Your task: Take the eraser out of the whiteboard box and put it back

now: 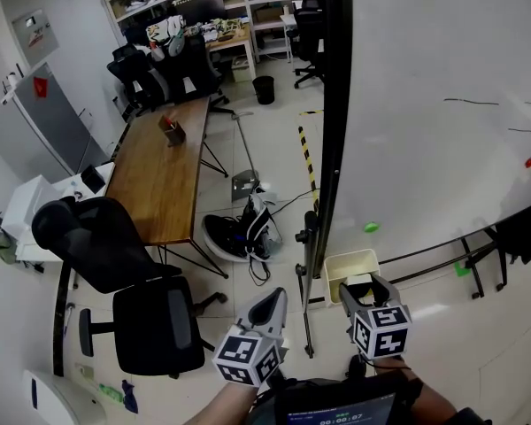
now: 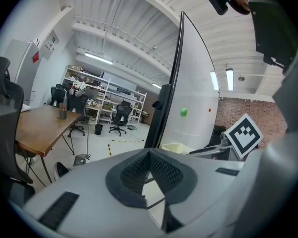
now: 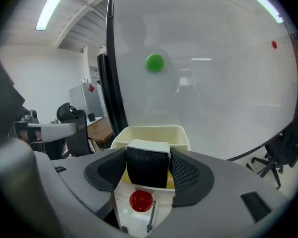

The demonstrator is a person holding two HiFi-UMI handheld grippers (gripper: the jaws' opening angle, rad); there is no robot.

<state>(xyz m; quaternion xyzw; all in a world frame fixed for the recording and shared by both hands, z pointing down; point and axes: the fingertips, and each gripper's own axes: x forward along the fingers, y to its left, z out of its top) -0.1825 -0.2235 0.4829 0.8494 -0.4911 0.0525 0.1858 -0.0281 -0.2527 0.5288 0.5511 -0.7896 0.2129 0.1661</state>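
Right gripper view: right gripper (image 3: 148, 173) is clenched on the eraser (image 3: 148, 148) by its long sides, lower centre, just over the whiteboard box (image 3: 154, 132); the eraser looks light, stiff-backed, with soft felt; left gripper (image 2: 150, 155) is closed and empty.

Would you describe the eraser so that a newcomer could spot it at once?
Start at the big whiteboard and drop to the cream box by its lower edge. Just over that box, the right gripper is shut on the eraser: a block with a white back and dark textured face, unlike the round red piece below it.
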